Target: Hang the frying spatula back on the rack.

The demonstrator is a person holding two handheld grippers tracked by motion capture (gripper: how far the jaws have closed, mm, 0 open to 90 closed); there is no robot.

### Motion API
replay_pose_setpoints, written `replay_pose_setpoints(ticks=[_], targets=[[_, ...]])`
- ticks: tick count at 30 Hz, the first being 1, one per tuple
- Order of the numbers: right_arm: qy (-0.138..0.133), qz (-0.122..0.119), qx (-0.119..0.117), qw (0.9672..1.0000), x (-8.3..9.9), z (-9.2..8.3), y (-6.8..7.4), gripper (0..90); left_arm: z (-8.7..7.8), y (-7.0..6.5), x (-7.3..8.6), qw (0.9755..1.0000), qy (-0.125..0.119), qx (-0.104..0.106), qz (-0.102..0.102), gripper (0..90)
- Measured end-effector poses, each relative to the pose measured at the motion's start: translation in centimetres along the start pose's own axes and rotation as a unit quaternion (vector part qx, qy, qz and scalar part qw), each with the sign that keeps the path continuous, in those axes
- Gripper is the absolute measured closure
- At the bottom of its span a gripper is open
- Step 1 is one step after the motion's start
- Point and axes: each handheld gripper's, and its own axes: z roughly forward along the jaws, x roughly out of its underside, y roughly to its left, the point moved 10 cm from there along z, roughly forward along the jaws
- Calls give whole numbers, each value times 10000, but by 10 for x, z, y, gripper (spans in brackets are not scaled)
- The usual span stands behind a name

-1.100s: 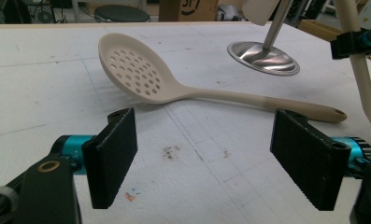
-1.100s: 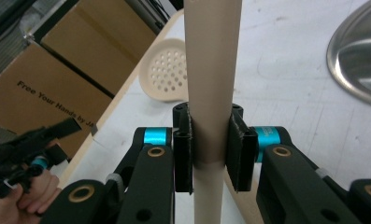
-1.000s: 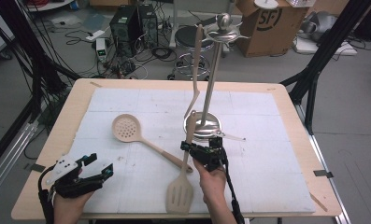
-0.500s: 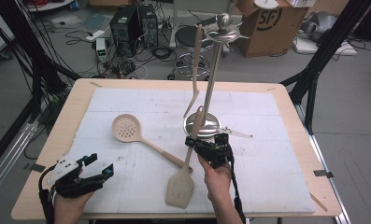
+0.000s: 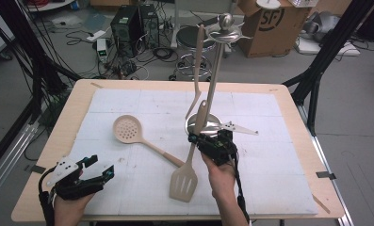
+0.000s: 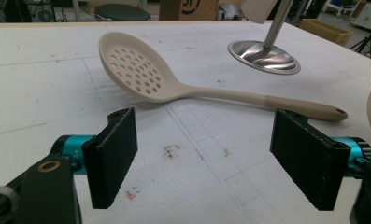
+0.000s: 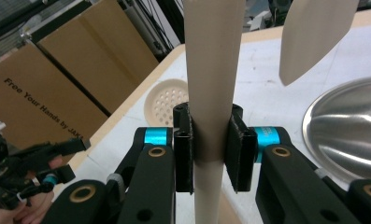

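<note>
My right gripper is shut on the handle of a beige slotted spatula, which hangs head-down above the white mat, its handle end up beside the stand's pole. In the right gripper view both pads clamp the beige handle. Just behind stands a metal utensil stand with a beige utensil hanging from its top. A beige perforated spoon lies on the mat to the left, and it lies just beyond the jaws in the left gripper view. My left gripper rests open at the table's front left corner, its jaws wide apart with nothing between them.
A flat metal piece lies to the right of the stand's base. The wooden table edge frames the mat. Cardboard boxes, a stool and cables sit on the floor beyond the table.
My right gripper has risen with the spatula, whose head has come up off the mat and whose handle now stands steeper. The left gripper has stayed put.
</note>
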Motion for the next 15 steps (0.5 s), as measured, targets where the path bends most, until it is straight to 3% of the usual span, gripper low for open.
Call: replay_pose_setpoints(ticks=[15], targets=[[-247, -338, 78, 9991, -39, -16, 6, 761, 0, 0, 1, 10000, 12, -11, -7, 238]])
